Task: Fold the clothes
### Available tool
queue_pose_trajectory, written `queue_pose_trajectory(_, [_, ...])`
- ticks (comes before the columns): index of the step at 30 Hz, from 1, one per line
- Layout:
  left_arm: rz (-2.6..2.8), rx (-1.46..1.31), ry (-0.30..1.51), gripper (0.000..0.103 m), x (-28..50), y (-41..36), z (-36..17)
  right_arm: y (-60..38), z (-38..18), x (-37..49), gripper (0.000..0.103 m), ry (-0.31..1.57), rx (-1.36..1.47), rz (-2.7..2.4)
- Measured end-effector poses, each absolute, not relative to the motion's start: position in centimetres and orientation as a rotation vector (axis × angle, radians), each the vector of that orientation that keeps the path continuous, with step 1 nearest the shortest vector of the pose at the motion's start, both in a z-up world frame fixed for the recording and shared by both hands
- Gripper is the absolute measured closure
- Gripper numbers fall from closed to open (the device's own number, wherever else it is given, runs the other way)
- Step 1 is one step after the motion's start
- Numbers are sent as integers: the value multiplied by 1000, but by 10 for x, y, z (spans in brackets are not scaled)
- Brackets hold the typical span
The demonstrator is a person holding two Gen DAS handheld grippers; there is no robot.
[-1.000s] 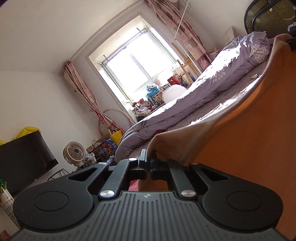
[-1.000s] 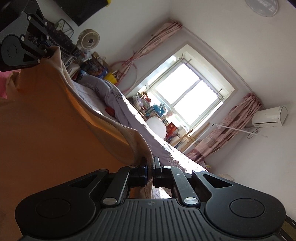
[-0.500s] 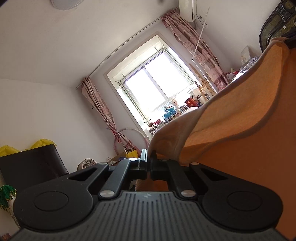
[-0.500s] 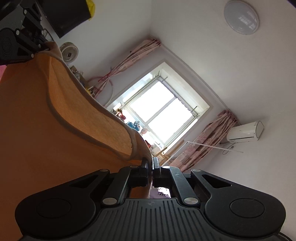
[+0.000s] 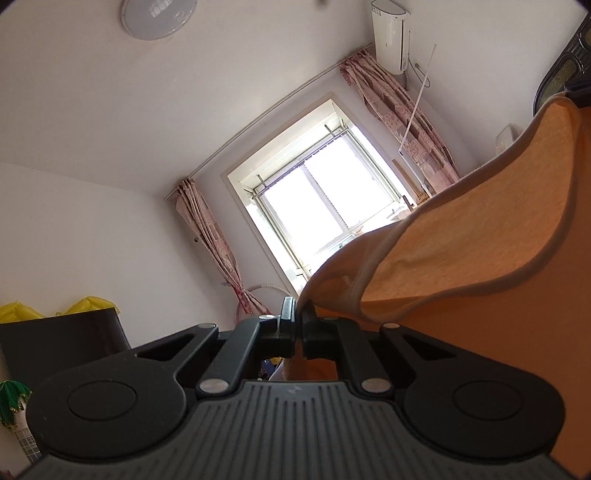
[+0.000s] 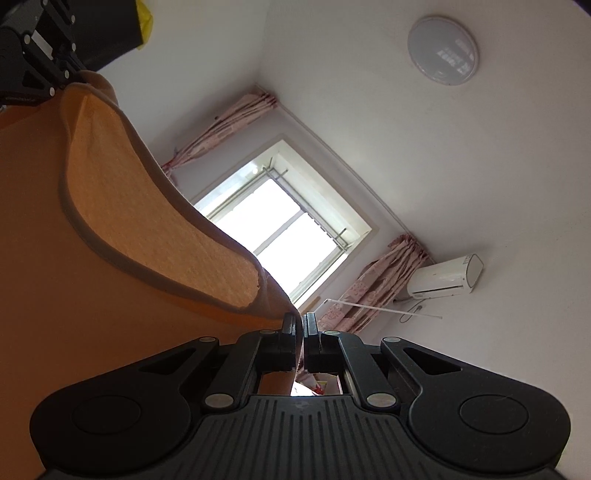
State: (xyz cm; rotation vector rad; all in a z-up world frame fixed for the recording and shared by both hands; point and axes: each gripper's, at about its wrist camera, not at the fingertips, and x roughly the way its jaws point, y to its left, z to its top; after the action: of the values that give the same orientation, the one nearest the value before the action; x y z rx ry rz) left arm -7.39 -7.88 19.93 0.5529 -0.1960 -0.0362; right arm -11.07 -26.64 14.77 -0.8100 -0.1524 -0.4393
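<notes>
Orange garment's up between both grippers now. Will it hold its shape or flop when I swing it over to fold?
Likely floppy: the orange garment sags in a curve between the left gripper and right gripper. Probably light. The left jaws are opening with cloth between them, so that corner may slip.

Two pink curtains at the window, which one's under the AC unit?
The curtain right of the window in the left wrist view, directly below the white air conditioner. The other curtain hangs opposite, by a hoop.

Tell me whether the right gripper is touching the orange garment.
Touching. The right wrist view shows the orange garment running down into the right gripper, its beige-edged corner pinched between the shut jaws.
</notes>
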Motion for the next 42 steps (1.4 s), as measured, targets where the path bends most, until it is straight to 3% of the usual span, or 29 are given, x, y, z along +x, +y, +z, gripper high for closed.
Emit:
queue_pose_trajectory(17, [22,543,-349,92,-122,-61,248,-273,189,-155,98,-320,-815,-523])
queue_pose_trajectory(24, [39,554,-345,90,-104,-69,244,-283,189,-136,98,-294,-838,-534])
queue_pose_trajectory(35, [21,596,-118,90,37,-114,200,-320,157,-1,98,-128,-859,-537])
queue_pose_trajectory(42, [-53,756,167,90,146,-161,96,-343,90,87,98,186,-762,-438])
